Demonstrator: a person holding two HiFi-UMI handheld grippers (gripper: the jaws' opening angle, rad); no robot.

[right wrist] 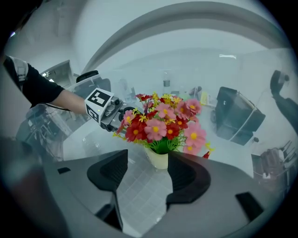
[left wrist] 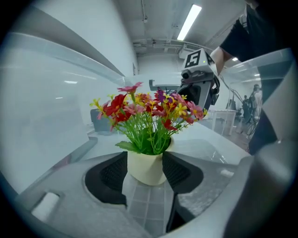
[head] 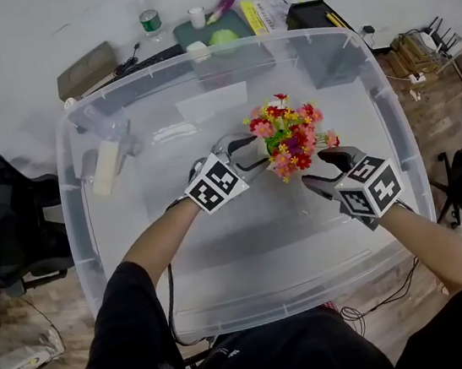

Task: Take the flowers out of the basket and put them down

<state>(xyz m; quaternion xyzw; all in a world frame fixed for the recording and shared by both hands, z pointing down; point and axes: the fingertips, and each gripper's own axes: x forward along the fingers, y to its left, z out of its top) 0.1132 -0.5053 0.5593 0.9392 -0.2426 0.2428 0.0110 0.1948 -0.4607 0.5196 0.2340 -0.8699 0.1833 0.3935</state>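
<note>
Flower pot (left wrist: 146, 169): upright on clear bin (head: 86, 242) floor, between both tongs.
Left tongs (left wrist: 145, 160): released, pads flanking pot.
Right tongs (right wrist: 148, 160): released, pot at tips.
Next: grip low on pot, lift straight, clear bin wall.

The head camera is looking steeply down from above the person's shoulders, standing far enough back to take in the whole clear tub (head: 76, 201) from rim to rim. The camera on the left gripper (head: 248, 153) is riding low and close, looking along its own jaws and across the tub floor, with the pot of flowers (left wrist: 146, 165) filling the middle of its view. The camera on the right gripper (head: 326, 166) is facing roughly the opposite way and pointing more steeply down, also close to the pot. All three views are sharing the pot of flowers and the tub, and each gripper camera is also catching the other gripper beyond the blooms.
</note>
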